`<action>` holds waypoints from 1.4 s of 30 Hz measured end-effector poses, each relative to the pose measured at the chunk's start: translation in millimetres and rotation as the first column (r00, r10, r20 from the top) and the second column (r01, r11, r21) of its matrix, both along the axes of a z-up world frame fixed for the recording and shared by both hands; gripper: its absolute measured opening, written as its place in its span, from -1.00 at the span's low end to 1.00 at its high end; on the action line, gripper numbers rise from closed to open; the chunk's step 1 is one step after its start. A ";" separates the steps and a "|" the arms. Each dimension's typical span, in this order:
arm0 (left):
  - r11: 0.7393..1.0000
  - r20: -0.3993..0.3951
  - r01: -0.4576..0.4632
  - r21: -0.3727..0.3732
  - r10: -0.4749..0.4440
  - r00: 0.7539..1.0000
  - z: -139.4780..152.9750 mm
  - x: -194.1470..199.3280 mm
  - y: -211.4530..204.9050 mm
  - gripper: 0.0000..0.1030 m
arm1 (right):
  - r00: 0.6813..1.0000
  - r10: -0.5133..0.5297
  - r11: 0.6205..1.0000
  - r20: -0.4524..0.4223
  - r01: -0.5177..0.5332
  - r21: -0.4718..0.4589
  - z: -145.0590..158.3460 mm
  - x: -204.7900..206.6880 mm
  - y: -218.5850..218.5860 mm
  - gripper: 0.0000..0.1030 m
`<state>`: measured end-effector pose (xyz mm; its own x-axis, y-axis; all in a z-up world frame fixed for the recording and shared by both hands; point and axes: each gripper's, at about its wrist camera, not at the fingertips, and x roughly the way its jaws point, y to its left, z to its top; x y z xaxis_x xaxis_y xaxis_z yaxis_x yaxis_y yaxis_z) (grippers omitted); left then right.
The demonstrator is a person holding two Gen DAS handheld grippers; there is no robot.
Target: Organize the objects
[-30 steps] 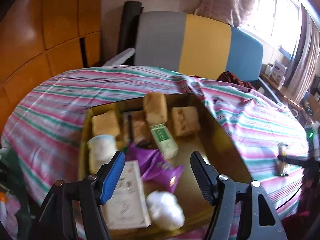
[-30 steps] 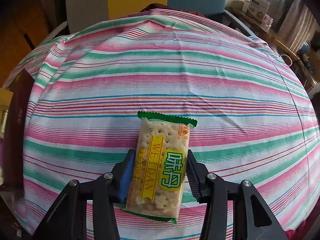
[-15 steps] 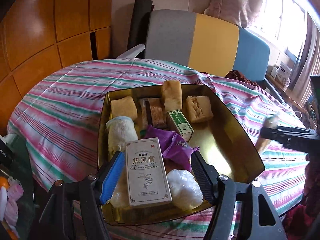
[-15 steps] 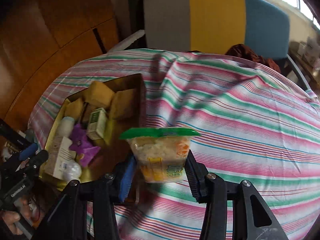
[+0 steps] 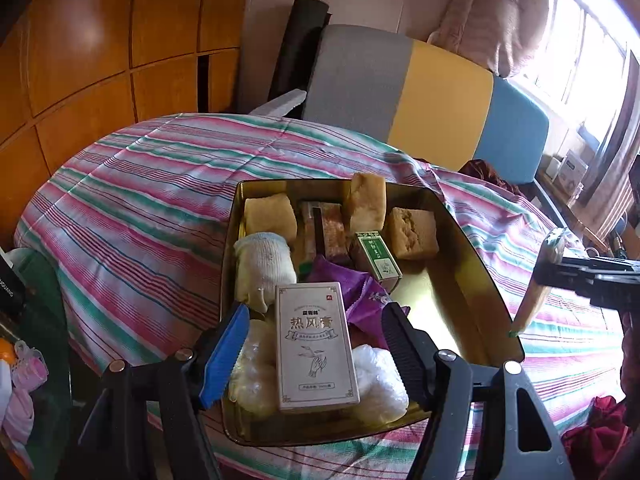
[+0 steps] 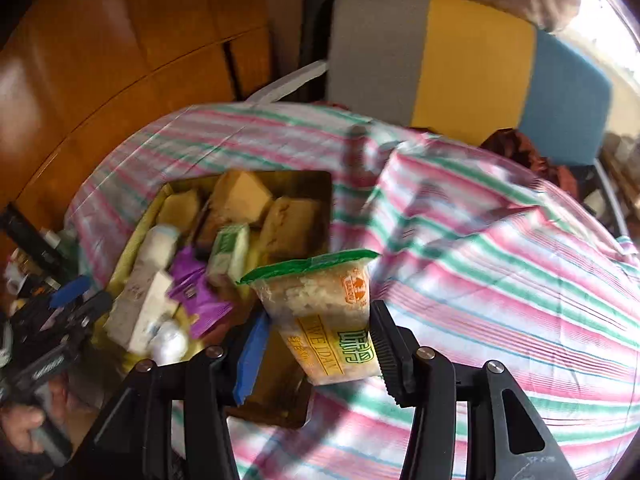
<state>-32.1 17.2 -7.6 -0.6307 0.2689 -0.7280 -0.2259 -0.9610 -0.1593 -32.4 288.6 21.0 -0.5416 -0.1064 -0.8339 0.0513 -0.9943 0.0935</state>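
Note:
A gold metal tray (image 5: 476, 276) sits on the striped tablecloth (image 5: 136, 208). It holds pastries, a rolled white glove (image 5: 264, 260), a small green box (image 5: 378, 254), purple wrappers, a white printed box (image 5: 314, 344) and plastic-wrapped lumps. My left gripper (image 5: 314, 354) hovers open over the tray's near end, its fingers clear of the white box below. My right gripper (image 6: 320, 344) is shut on a green-edged cracker packet (image 6: 320, 312), held in the air at the tray's (image 6: 320, 184) right rim. The left wrist view shows that packet (image 5: 538, 292) edge-on, right of the tray.
A chair (image 5: 400, 96) with a grey, yellow and blue back stands behind the table, against a wooden panelled wall (image 5: 100, 40). Dark red cloth (image 5: 488, 172) lies at the far table edge. Small clutter (image 5: 20, 360) sits low on the left. Striped cloth spreads right of the tray.
My right gripper lifted the cracker packet off the cloth and carried it left to the tray's right rim. The left gripper pulled back, so more of the tray shows.

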 end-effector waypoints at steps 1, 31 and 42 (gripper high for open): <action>1.000 0.004 0.001 0.002 -0.001 1.000 -0.1 0.4 -1.0 0.35 | 1.000 0.021 1.000 0.009 -0.021 -0.011 -0.5 0.0 -4.7 -0.02; 0.980 -0.084 -0.134 -0.147 0.122 0.989 4.4 18.0 4.9 0.35 | 0.996 -0.030 0.998 -0.088 0.035 0.059 -55.5 -25.5 -57.0 0.74; 0.972 -0.126 -0.168 -0.167 0.148 0.981 12.3 34.7 3.9 0.35 | 0.983 -0.055 0.995 -0.176 0.068 0.069 -45.2 32.0 -72.4 0.90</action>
